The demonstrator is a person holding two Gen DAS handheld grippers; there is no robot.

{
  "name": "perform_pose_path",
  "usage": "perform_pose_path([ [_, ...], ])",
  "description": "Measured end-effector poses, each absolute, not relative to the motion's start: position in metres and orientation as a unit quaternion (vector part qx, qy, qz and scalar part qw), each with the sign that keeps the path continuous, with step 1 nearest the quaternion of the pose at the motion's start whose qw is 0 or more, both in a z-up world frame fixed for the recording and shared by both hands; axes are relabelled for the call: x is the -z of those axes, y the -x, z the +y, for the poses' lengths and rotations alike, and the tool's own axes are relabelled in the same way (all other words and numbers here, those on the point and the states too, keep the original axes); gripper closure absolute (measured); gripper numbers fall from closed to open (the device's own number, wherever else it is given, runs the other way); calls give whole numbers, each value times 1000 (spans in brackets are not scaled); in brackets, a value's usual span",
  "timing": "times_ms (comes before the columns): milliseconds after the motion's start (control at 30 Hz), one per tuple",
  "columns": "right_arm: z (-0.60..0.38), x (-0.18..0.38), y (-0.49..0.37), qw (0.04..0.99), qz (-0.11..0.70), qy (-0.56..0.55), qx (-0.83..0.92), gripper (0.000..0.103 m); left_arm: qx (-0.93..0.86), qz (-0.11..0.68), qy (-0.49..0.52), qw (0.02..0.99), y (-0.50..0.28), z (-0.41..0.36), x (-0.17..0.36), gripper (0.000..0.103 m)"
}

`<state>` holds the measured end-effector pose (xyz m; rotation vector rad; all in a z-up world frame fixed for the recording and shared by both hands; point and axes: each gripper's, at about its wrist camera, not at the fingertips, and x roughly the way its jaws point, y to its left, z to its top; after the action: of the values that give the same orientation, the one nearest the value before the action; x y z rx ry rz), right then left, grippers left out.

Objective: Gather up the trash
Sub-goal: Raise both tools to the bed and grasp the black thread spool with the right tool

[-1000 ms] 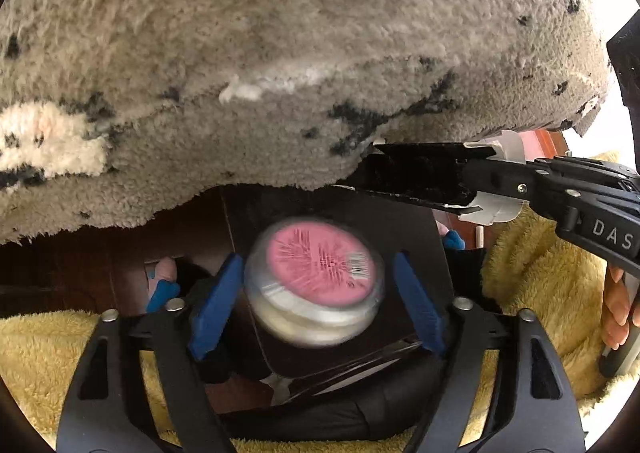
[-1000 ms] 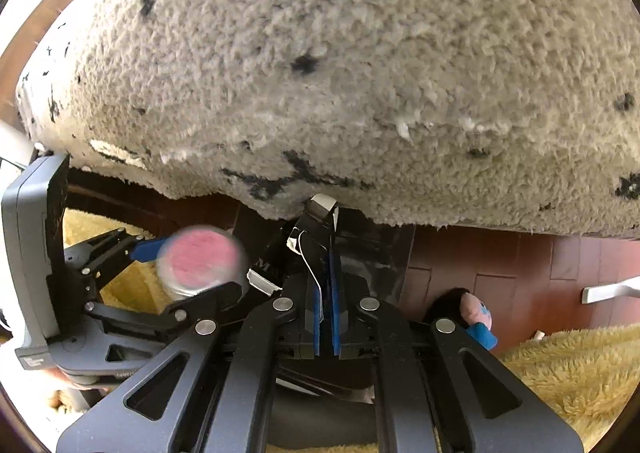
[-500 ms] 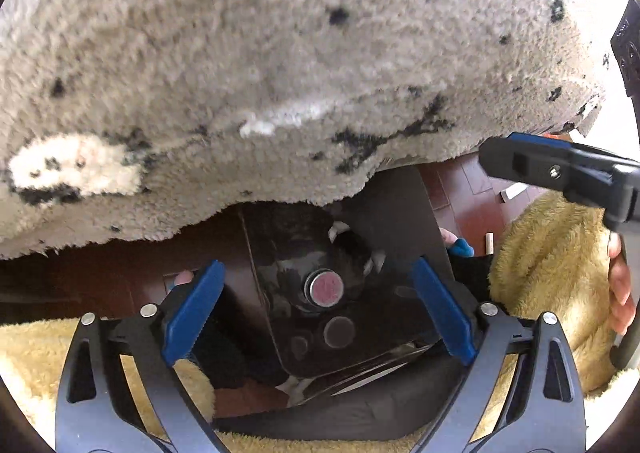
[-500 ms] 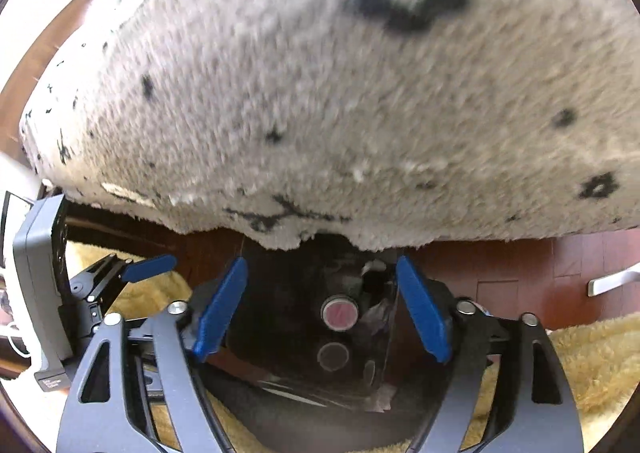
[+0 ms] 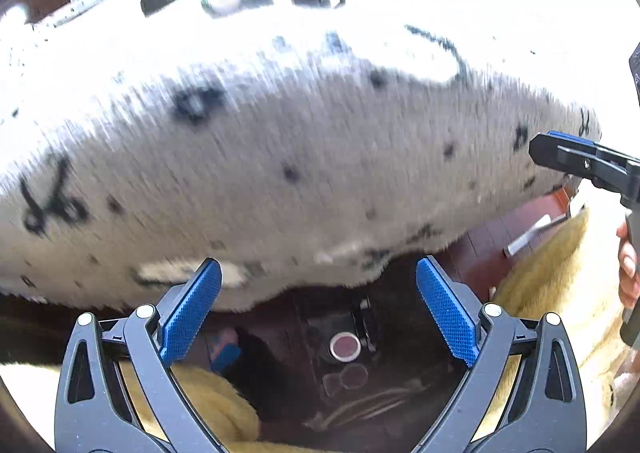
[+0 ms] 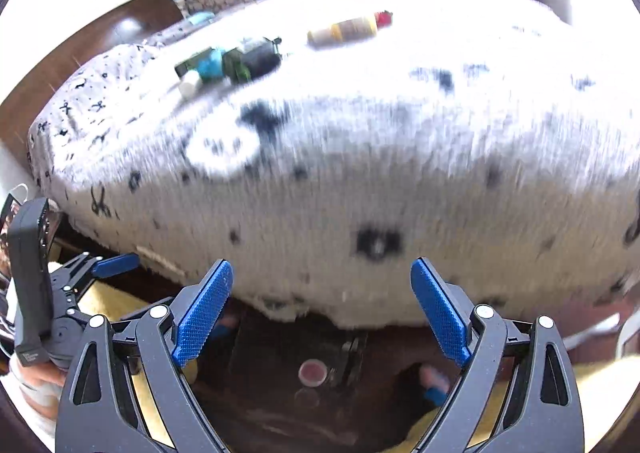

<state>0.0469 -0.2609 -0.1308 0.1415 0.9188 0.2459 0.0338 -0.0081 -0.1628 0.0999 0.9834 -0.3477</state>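
With both the left gripper (image 5: 318, 311) and the still-widening right gripper (image 6: 320, 311) empty, the far bottle (image 6: 348, 29) could roll across the soft bed (image 6: 400, 181) when nudged.

Pink-topped round tin (image 5: 344, 346) lies flat inside the dark bag (image 5: 400, 405) — other trash beside it.

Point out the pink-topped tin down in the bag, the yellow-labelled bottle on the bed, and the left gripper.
pink-topped tin (image 5: 344, 346), left wrist view, on its pink face.
yellow-labelled bottle (image 6: 349, 30), right wrist view, on its label.
left gripper (image 5: 319, 311), left wrist view, midway between its blue fingertips.
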Motion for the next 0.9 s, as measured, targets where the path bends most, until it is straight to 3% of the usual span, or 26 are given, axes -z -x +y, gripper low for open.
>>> perform_pose_path([
  [367,-233,92,-135,908,395,-37,-134,12,107,414,-74,901,-105,9,103,10],
  [500,-220,93,-171,899,407,-31,-157,12,87,420,-56,902,-137,19,100,10],
  [733,-187,106,-212,896,412,21,-162,24,72,428,-54,899,-176,30,101,10],
  [900,-172,112,-231,890,419,29,-177,24,72,429,-51,899,-185,35,102,10],
])
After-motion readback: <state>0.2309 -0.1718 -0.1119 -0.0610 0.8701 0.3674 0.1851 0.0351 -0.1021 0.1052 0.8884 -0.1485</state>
